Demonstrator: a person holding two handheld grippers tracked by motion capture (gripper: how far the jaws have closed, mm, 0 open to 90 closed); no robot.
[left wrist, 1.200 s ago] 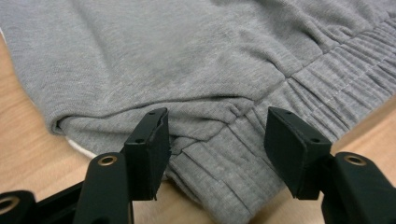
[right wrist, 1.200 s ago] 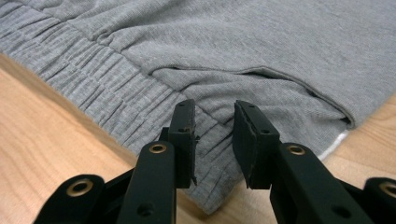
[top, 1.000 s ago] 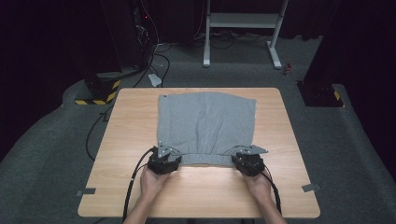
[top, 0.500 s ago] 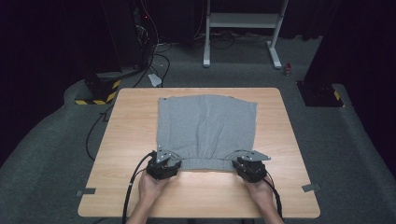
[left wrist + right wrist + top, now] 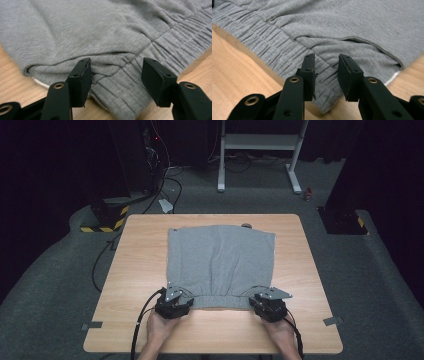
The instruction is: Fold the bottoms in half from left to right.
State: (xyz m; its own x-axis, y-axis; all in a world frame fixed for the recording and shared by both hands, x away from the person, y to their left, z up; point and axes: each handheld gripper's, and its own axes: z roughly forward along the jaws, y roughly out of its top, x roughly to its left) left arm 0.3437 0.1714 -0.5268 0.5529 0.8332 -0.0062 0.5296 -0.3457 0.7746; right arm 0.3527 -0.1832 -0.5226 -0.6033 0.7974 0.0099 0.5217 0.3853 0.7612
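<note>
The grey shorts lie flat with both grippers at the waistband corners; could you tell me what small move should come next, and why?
Probably ease both grippers back off the grey shorts. The left gripper stands open over the waistband; the right gripper has just been opening, with the hem between its jaws unpinched.

Grey shorts (image 5: 221,262): soft matt knit cloth, ribbed waistband. Table (image 5: 140,250): smooth light wood.

Light wood table (image 5: 140,270), on grey carpet. One item on it: grey garment (image 5: 220,260), spread flat, elastic waistband edge at the tongs' tips, the rest extending beyond them. Bare wood either side.
</note>
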